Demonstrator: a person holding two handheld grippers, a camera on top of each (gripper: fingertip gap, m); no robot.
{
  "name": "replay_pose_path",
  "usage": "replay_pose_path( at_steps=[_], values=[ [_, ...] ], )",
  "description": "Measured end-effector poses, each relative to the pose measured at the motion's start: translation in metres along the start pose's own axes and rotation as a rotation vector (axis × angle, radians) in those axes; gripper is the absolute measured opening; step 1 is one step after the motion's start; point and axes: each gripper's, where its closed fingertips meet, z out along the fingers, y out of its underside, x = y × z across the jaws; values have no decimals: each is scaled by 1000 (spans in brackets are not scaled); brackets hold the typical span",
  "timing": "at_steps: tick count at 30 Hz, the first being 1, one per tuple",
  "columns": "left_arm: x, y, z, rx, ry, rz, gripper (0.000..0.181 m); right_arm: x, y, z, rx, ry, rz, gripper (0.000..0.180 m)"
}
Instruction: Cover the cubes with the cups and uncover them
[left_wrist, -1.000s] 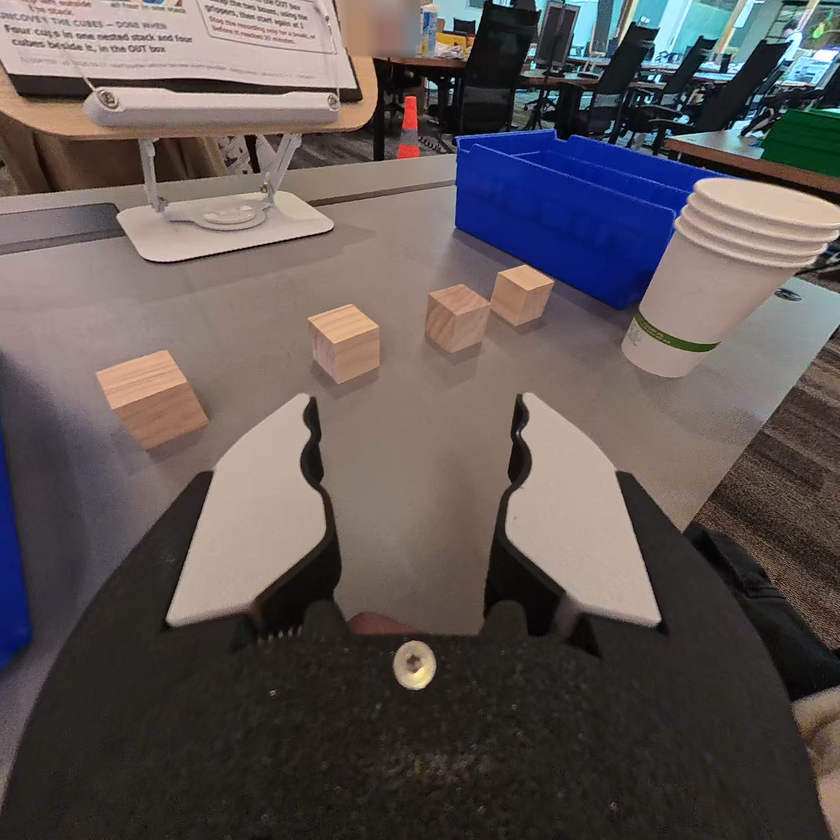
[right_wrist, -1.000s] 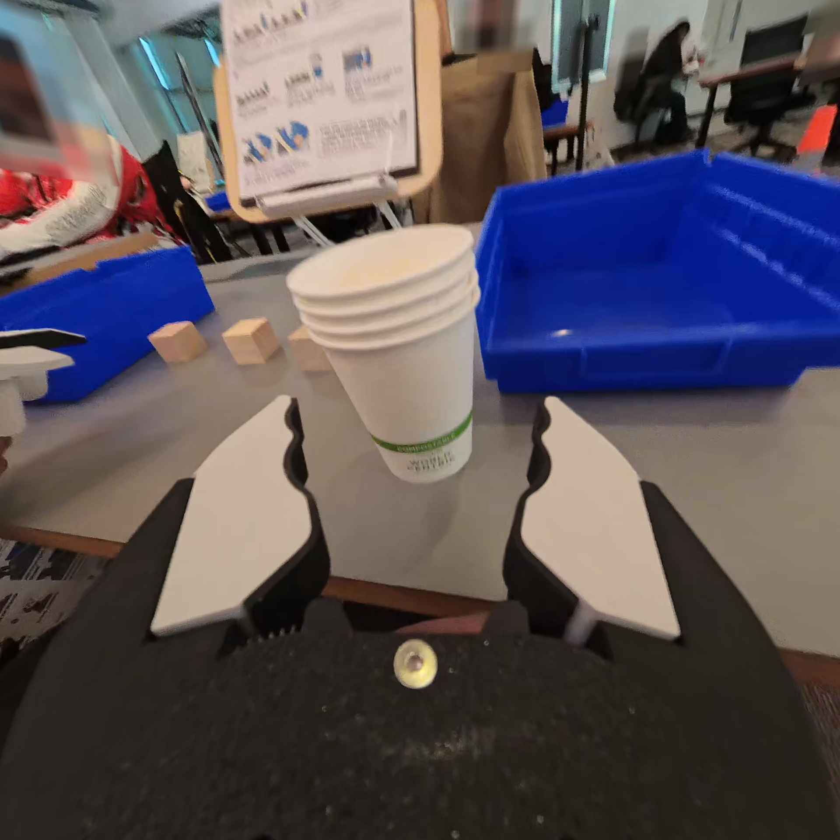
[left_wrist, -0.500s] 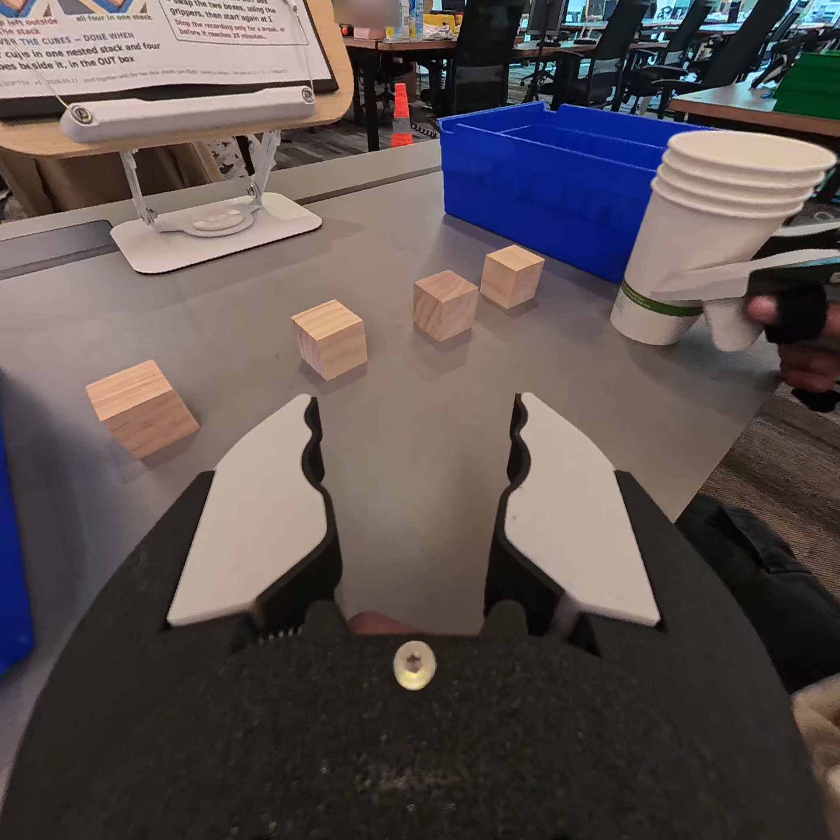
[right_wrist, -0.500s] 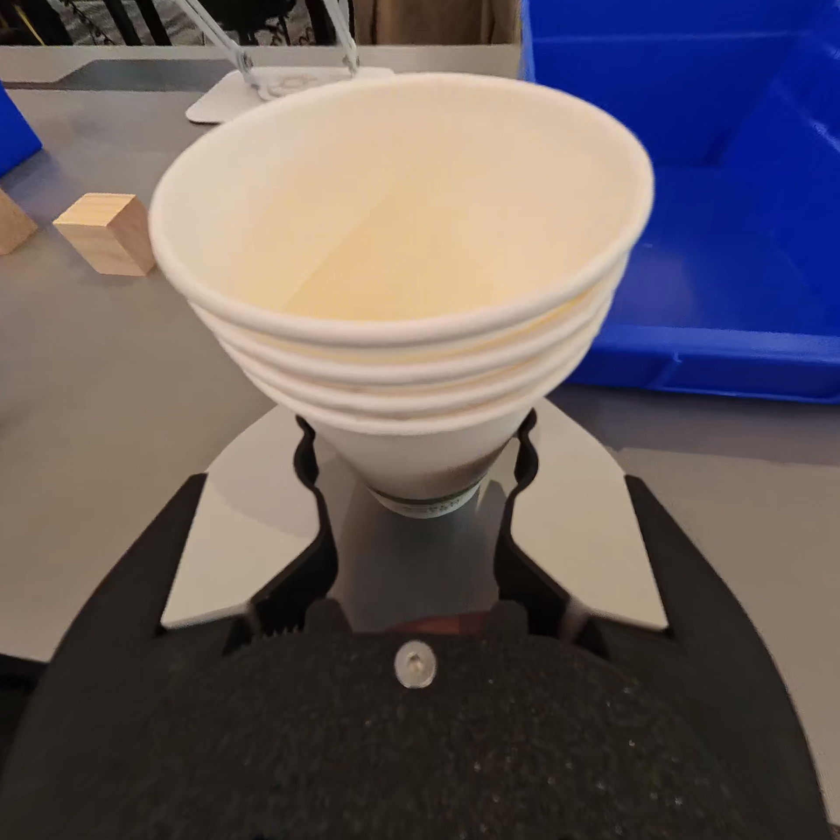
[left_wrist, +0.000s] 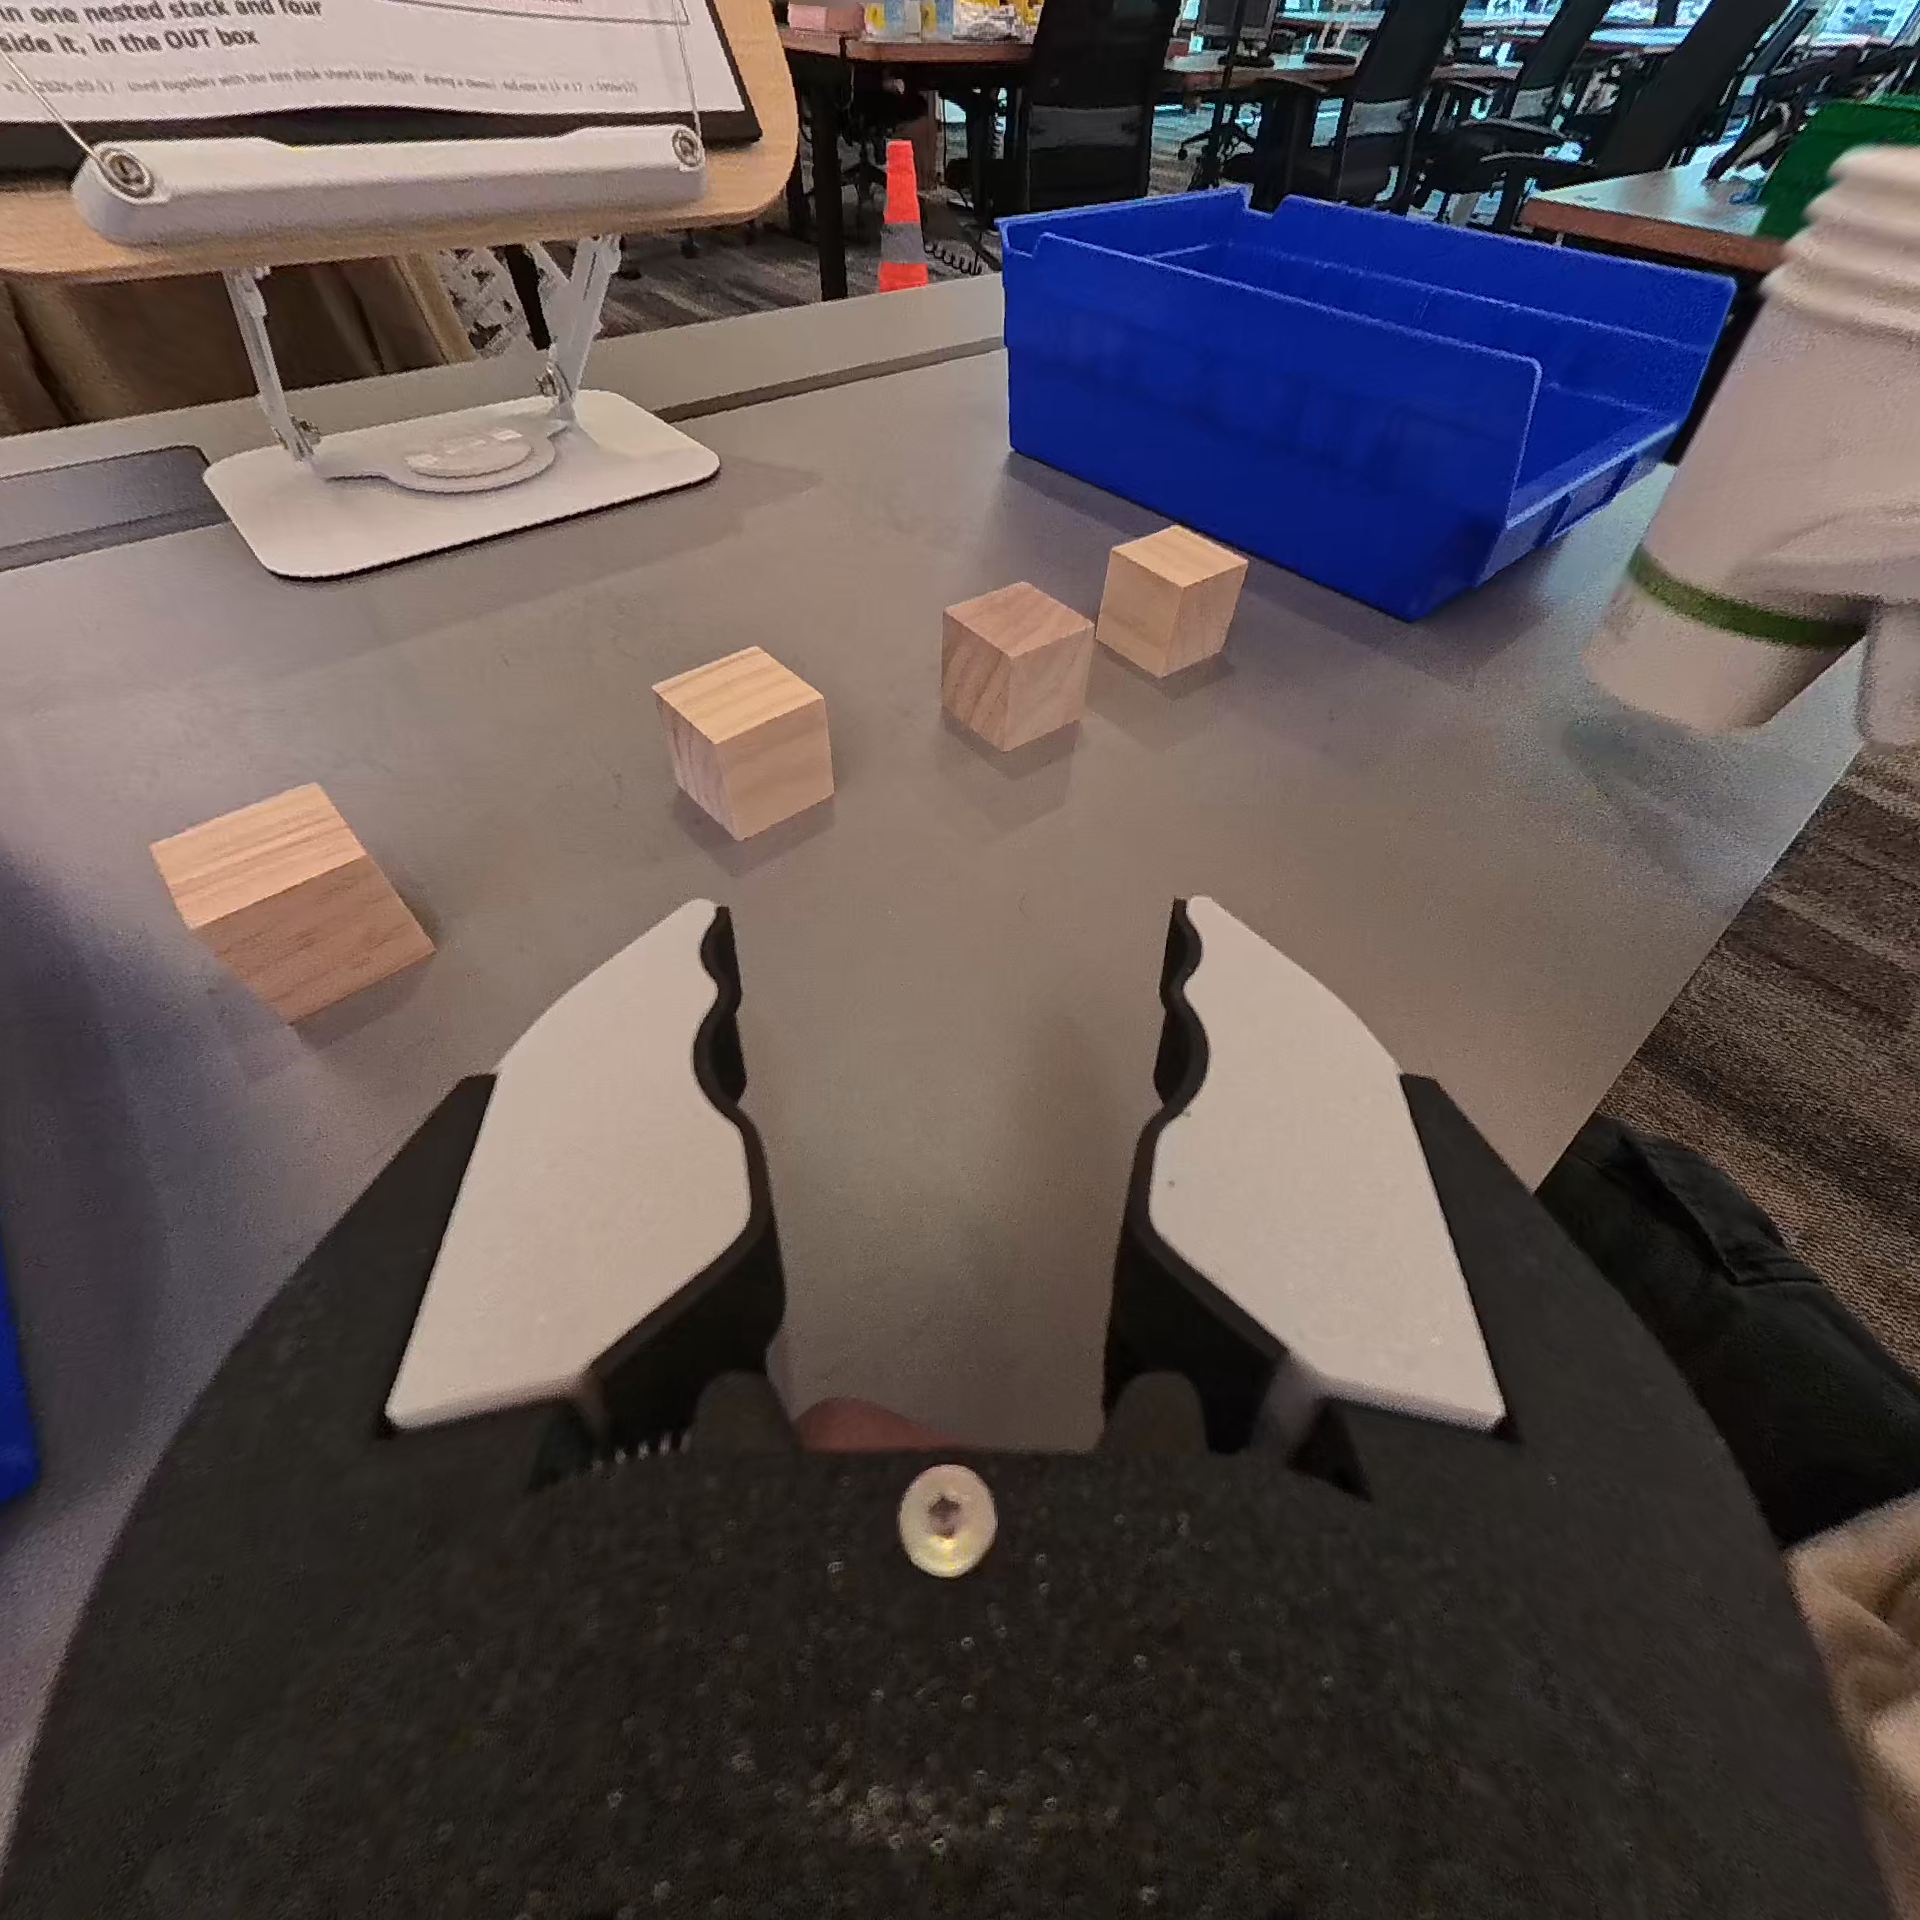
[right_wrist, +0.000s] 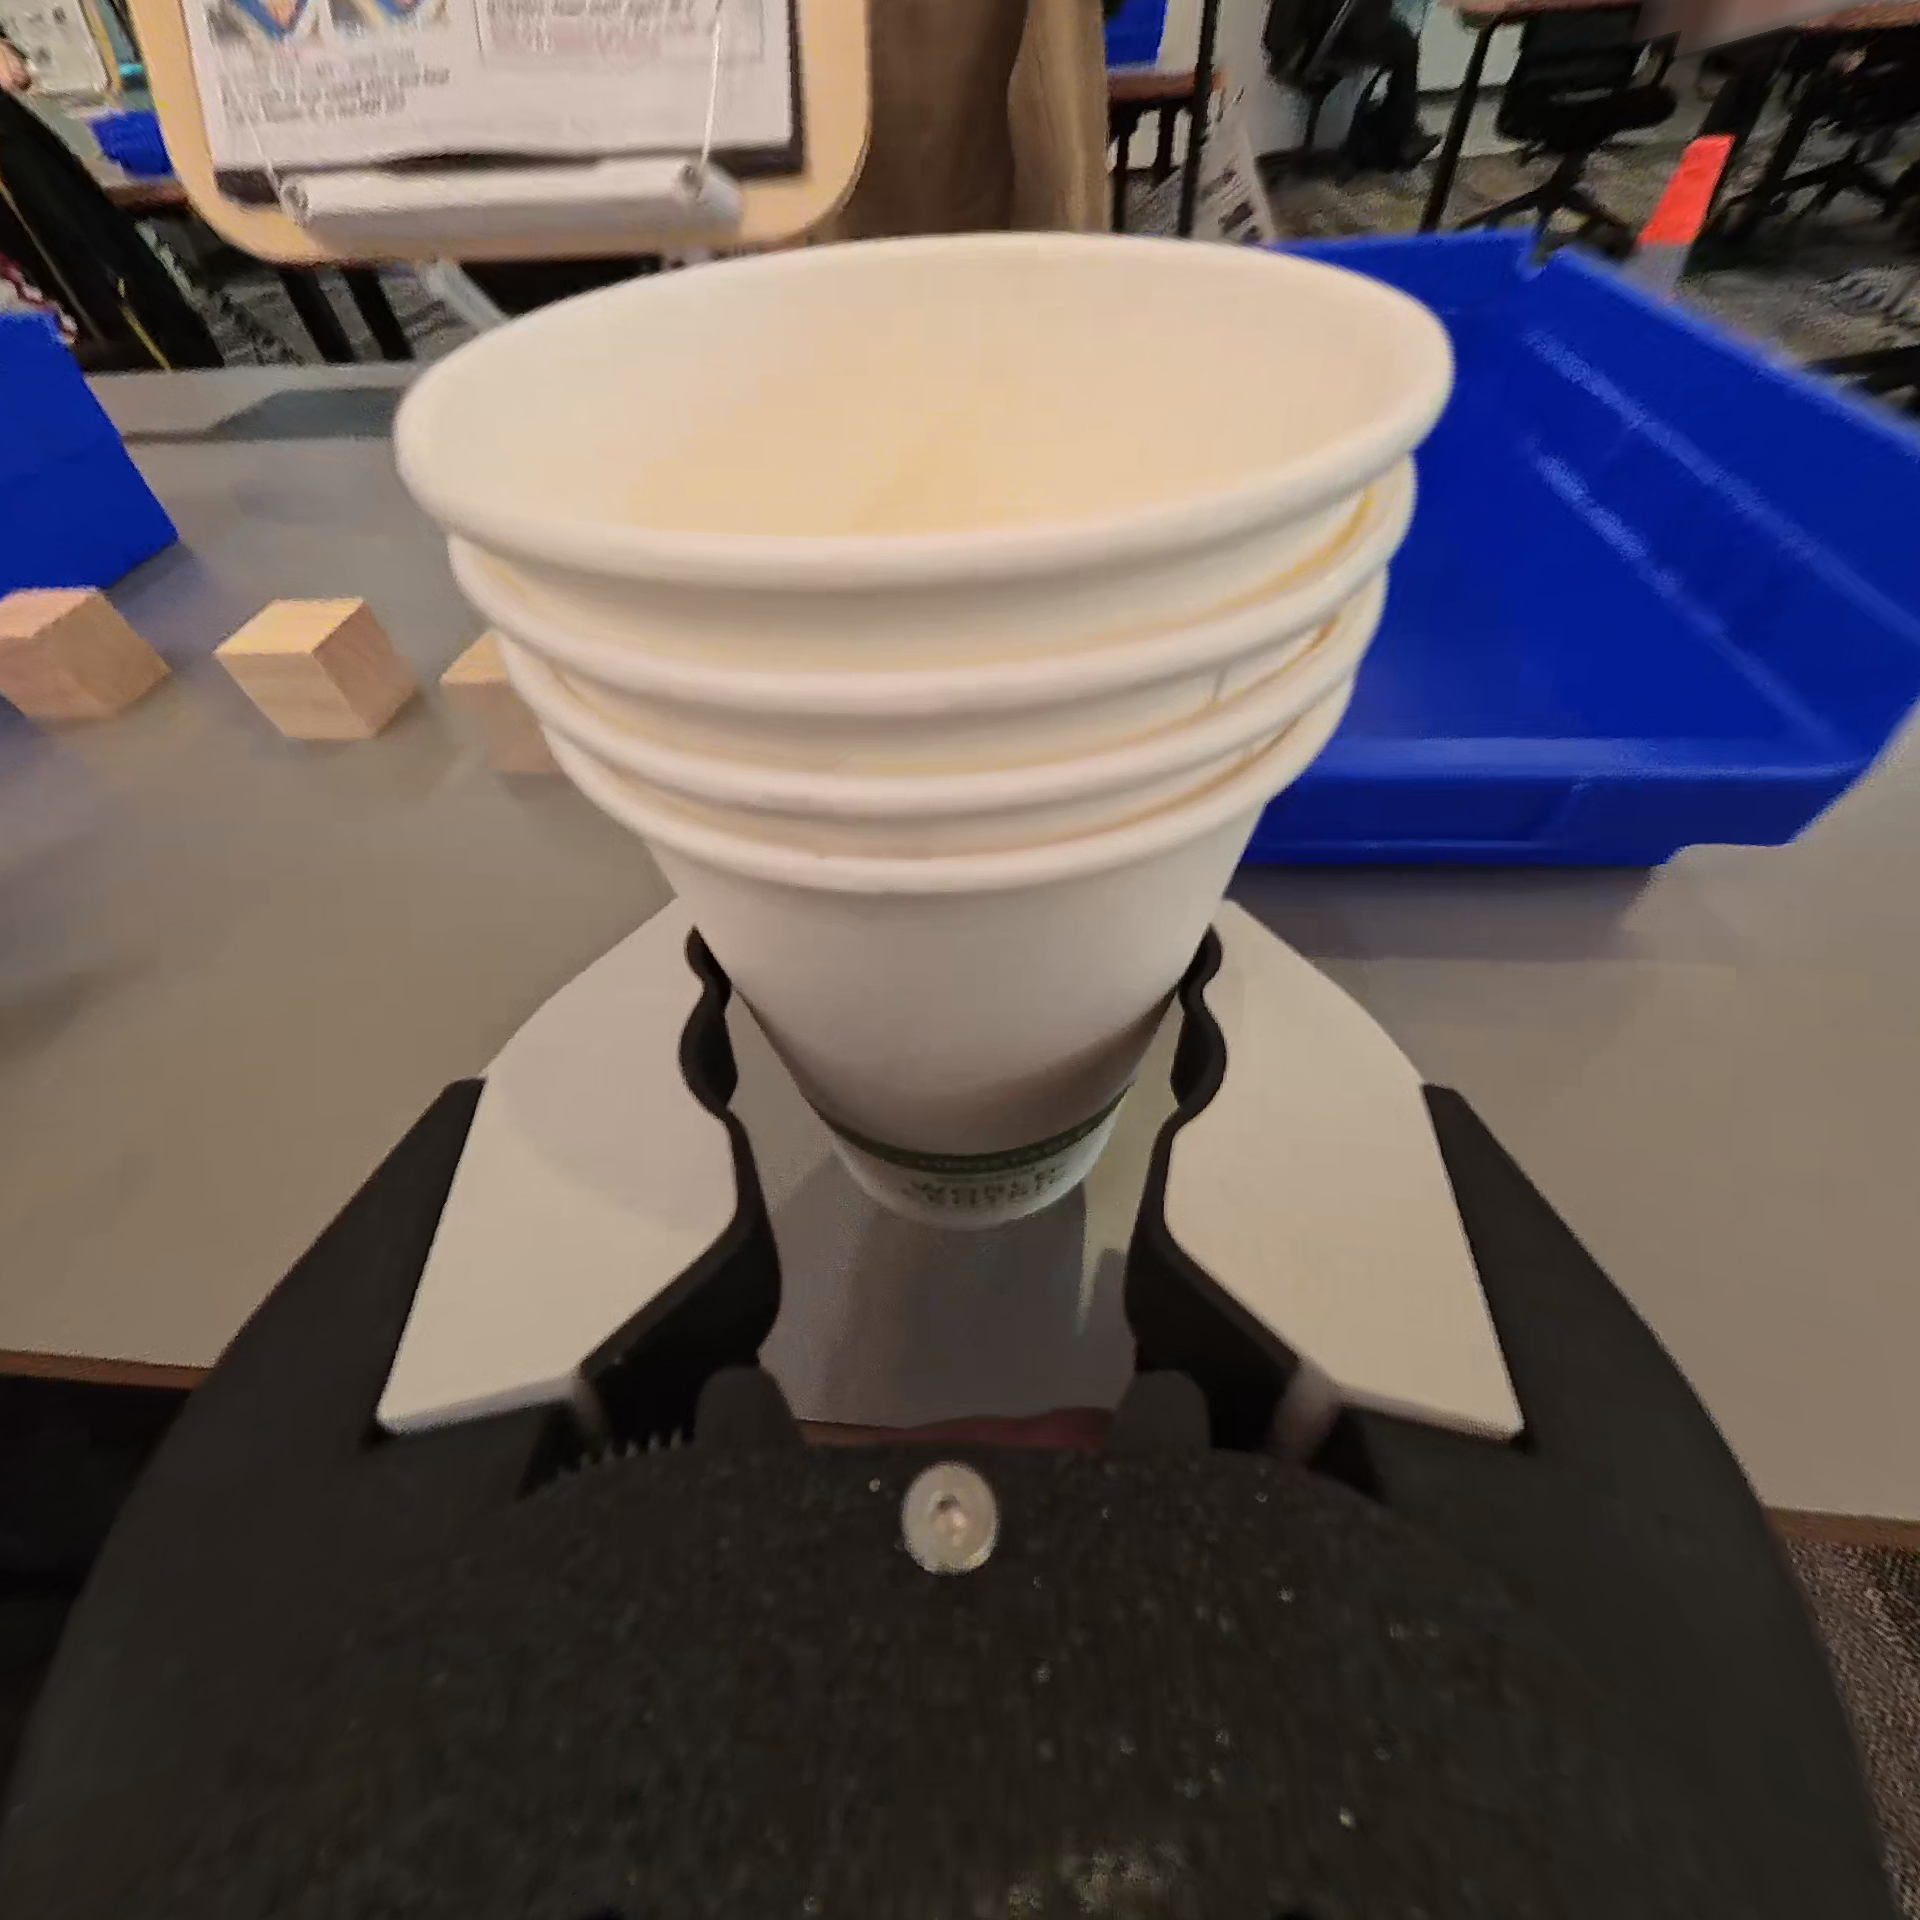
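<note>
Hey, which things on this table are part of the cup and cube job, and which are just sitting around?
Part of the job:
- stack of four paper cups, gripped by the right claw
- four wooden cubes
- left claw, open and empty

Just sitting around:
- blue bin
- document stand holding a printed sheet
- orange cone on the floor behind

Floor: patterned grey carpet (left_wrist: 1787, 997), right edge of the left wrist view.
Furniture: black office chairs (left_wrist: 1621, 94) and wooden desks (left_wrist: 1652, 213), upper right.
Marker: orange cone (left_wrist: 900, 213), top centre.
</note>
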Motion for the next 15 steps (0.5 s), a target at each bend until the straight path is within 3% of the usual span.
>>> replay_pose_path(
  at_steps=[4,7,11,15],
  values=[
    [3,-1,1,1,6,11,78,34,-44,-10,79,55,-10,84],
    [4,-2,2,1,7,15,78,57,-85,9,101,46,-18,84],
    [3,-3,3,4,2,19,77,78,-128,74,65,-25,-31,84],
    [-2,-4,2,6,-7,11,77,104,-126,164,-69,-36,3,84]
  ],
)
